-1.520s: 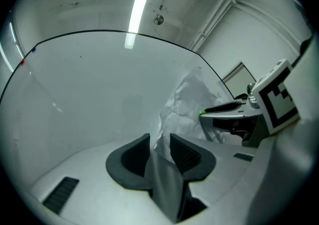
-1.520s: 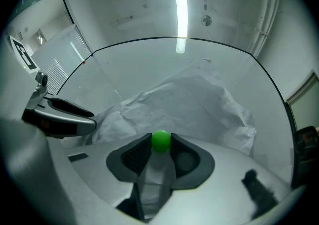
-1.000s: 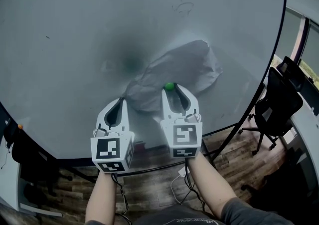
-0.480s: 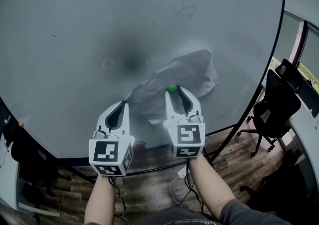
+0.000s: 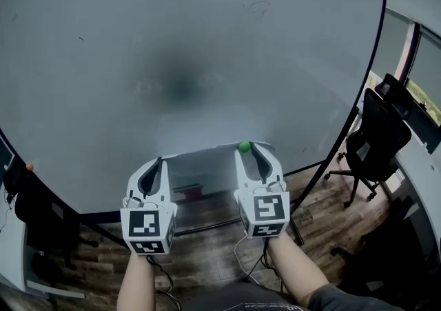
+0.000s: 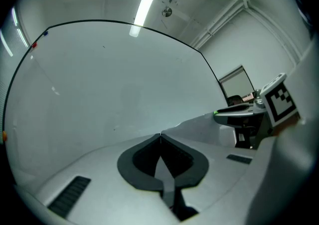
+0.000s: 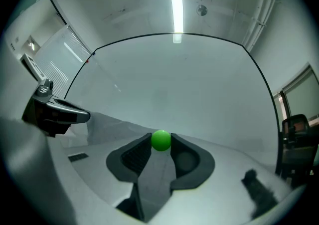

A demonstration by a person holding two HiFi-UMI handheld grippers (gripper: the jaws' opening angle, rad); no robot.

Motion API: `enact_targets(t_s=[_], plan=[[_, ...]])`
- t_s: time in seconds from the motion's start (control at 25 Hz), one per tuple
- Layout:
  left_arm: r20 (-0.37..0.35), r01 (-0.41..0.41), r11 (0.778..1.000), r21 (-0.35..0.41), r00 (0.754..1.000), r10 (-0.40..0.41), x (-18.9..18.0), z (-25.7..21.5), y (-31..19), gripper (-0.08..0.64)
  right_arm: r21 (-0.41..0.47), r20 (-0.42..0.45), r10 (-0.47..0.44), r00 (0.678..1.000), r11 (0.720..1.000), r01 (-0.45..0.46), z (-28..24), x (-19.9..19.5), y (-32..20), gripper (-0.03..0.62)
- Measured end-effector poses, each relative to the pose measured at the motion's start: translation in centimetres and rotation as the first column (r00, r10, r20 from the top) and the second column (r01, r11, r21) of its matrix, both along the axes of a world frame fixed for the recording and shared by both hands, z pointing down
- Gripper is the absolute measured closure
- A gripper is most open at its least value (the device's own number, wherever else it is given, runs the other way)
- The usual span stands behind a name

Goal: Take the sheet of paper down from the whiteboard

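Have left gripper [image 5: 160,161] clamped fully shut on the near-left corner of the sheet of paper [image 5: 203,163]; in the left gripper view see tips pressed together, sheet [image 6: 199,126] running off rightward from them

Have right gripper [image 5: 249,147] pinching a green ball [image 5: 244,146] between its pads, with the sheet's right end passing under the ball between the jaws; same in the right gripper view, ball [image 7: 161,139] seated at the tips

Puts the sheet slung between both tools, roughly level, low in front of the whiteboard [image 5: 207,47], not flat on its face; cannot tell if the far edge touches it

Count: two grippers, two marker cubes [image 5: 148,228], one sheet, one ball, one board, one black office chair [image 5: 368,144] clearly seen

Materials, near to far: white plastic shells with black teardrop pads; thin pale-grey sheet, lightly creased; smooth round glossy ball; flat matte board with thin black frame and faint scribble up top; wood-plank floor [image 5: 207,247] below
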State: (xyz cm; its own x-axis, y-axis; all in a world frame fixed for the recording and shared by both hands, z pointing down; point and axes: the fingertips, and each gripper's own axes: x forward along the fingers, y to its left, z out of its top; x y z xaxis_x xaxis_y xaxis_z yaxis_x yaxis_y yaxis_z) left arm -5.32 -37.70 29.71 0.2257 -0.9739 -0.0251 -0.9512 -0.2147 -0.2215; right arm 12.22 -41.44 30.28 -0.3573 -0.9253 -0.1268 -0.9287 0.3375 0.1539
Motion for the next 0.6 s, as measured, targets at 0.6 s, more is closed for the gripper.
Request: enact_targets(t_s=[0.6], plan=[[-0.006,-0.060,0.992,-0.114,0.998,0.060,-5.5,6.8,6.7,0.548,-0.039,-0.017,0.067,0.998,0.997,-0.067,3.6,-3.8,7.9,0.465]])
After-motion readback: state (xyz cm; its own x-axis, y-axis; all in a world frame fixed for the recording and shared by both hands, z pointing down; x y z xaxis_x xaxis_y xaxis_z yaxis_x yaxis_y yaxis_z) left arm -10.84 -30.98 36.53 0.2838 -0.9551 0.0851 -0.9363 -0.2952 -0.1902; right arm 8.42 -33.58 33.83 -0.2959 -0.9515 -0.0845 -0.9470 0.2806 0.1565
